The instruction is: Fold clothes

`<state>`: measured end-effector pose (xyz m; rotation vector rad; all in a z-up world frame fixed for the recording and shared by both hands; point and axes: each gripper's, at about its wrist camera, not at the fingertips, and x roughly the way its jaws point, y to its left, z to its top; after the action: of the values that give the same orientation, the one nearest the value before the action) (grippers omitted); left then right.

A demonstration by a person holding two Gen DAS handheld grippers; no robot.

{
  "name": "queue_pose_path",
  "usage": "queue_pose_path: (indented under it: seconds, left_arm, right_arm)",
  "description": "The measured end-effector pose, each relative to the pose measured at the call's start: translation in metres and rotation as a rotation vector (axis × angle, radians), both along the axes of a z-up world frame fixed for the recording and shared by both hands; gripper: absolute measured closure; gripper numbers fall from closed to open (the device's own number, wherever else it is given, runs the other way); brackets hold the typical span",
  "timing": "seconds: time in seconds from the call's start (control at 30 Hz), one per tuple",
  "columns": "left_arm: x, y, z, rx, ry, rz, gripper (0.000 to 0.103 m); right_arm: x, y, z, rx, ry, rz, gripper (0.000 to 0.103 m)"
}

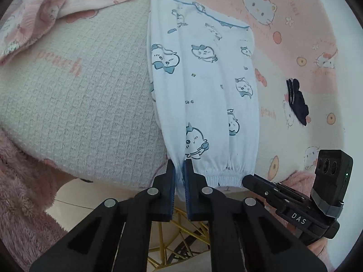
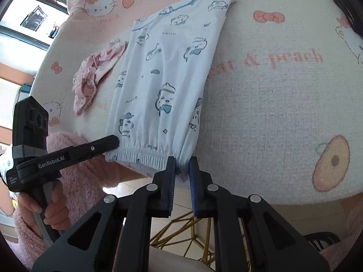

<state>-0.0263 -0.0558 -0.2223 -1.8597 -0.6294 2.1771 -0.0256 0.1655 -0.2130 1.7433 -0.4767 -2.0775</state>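
Pale blue trousers (image 1: 204,86) with cartoon print, folded lengthwise and spread flat on the bench (image 1: 79,104), elastic cuff (image 1: 224,176) hanging at the near edge, blue-piped waistband at the far end. In the left wrist view, running from 6 o'clock up toward 12 o'clock.

Left tool (image 1: 179,165) clamped on the cuff's left corner, cloth pinched between the blue pads, jaws nearly together. Right tool (image 2: 182,161) clamped likewise on the cuff's right corner, gathered fabric caught between its pads. Each tool visible from the other's camera: the right one at 4 o'clock in the left view, the left one at 9 o'clock in the right view, gripped by a hand (image 2: 54,210) in a fluffy pink sleeve (image 2: 90,181).

Covering the bench, a cream and pink cloth (image 2: 283,90) printed with cats, bows and peaches. Crumpled pink garment (image 1: 45,15) at 10 o'clock from the trousers, apart from them. Dark hair scrunchie (image 1: 297,102) at 3 o'clock, well apart. Below the bench edge, gold wire legs (image 2: 181,233) and pale floor tiles (image 2: 133,185).
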Motion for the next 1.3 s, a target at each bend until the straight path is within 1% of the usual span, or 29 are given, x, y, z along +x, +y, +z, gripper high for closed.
queue_pose_path:
  seconds: [0.03,0.07,0.1,0.13,0.17,0.2,0.23,0.27,0.3,0.37,0.43,0.47,0.53,0.63,0.73,0.8,0.9,0.97,1.03,1.1,1.13,1.17,1.2,1.27,1.3]
  left_arm:
    - [0.0,-0.004,-0.008,-0.008,-0.032,0.005,0.094]
    - [-0.001,-0.008,-0.015,0.001,-0.074,0.021,0.092]
    - [-0.002,-0.013,-0.022,0.009,-0.115,0.037,0.086]
    - [-0.002,-0.017,-0.022,0.022,-0.123,0.062,0.085]
    - [-0.002,-0.024,-0.017,0.032,-0.103,0.079,0.084]
    - [-0.003,-0.03,-0.01,0.018,-0.084,0.089,0.081]
    - [-0.005,-0.036,-0.003,0.004,-0.065,0.099,0.079]
    - [-0.006,-0.043,0.003,-0.01,-0.045,0.109,0.073]
    - [-0.012,-0.049,0.007,-0.018,-0.034,0.115,0.069]
    - [-0.031,-0.055,0.012,-0.017,-0.012,0.108,0.068]
    - [-0.058,-0.062,0.015,-0.059,0.017,0.08,0.068]
    - [-0.073,-0.063,0.017,-0.09,0.048,0.066,0.068]
    - [-0.109,-0.063,0.02,-0.155,0.102,0.043,0.068]
    - [-0.161,-0.069,0.018,-0.215,0.16,0.029,0.068]
    - [-0.201,-0.072,0.019,-0.274,0.215,0.015,0.068]
    - [-0.221,-0.072,0.017,-0.282,0.25,0.003,0.068]
    - [-0.245,-0.076,0.006,-0.234,0.24,-0.007,0.068]
    - [-0.251,-0.076,0.003,-0.23,0.244,-0.014,0.068]
    - [-0.258,-0.076,-0.001,-0.225,0.247,-0.021,0.07]
    - [-0.264,-0.077,-0.005,-0.221,0.25,-0.029,0.092]
    - [-0.265,-0.076,-0.006,-0.221,0.252,-0.031,0.094]
    - [-0.265,-0.075,-0.005,-0.22,0.255,-0.033,0.097]
    - [-0.266,-0.075,-0.003,-0.214,0.257,-0.039,0.097]
    - [-0.269,-0.075,0.004,-0.204,0.27,-0.047,0.098]
    - [-0.27,-0.076,0.008,-0.199,0.281,-0.049,0.098]
  right_arm:
    - [0.002,-0.001,-0.008,0.013,-0.032,0.008,0.092]
    - [0.003,-0.002,-0.016,0.025,-0.063,0.016,0.092]
    - [0.004,-0.003,-0.024,0.031,-0.098,0.022,0.092]
    - [0.004,-0.002,-0.027,0.026,-0.124,0.021,0.092]
    - [0.005,0.0,-0.026,0.02,-0.127,0.019,0.091]
    - [0.006,0.002,-0.024,0.022,-0.124,0.019,0.09]
    - [0.005,0.003,-0.018,0.039,-0.104,0.019,0.085]
    - [0.005,0.005,-0.01,0.058,-0.074,0.018,0.081]
    - [0.003,0.006,-0.002,0.076,-0.042,0.018,0.081]
    - [-0.006,0.009,0.015,0.093,0.017,0.014,0.081]
    - [-0.019,0.016,0.031,0.106,0.07,0.01,0.079]
    - [-0.03,0.019,0.038,0.118,0.092,0.01,0.076]
    - [-0.06,0.024,0.049,0.159,0.135,0.009,0.073]
    - [-0.111,0.03,0.063,0.245,0.202,-0.006,0.066]
    - [-0.162,0.036,0.061,0.299,0.223,-0.023,0.066]
    - [-0.193,0.038,0.053,0.327,0.221,-0.024,0.066]
    - [-0.236,0.034,0.039,0.35,0.219,-0.027,0.066]
    - [-0.259,0.033,0.031,0.343,0.216,-0.031,0.066]
    - [-0.28,0.03,0.023,0.342,0.215,-0.024,0.066]
    - [-0.296,0.023,0.015,0.343,0.215,0.005,0.066]
    - [-0.303,0.019,0.01,0.342,0.213,0.024,0.066]
    - [-0.309,0.016,0.002,0.342,0.205,0.047,0.067]
    - [-0.314,0.014,-0.004,0.352,0.196,0.061,0.071]
    - [-0.317,0.013,-0.007,0.346,0.208,0.062,0.088]
    - [-0.317,0.014,-0.004,0.339,0.221,0.054,0.088]
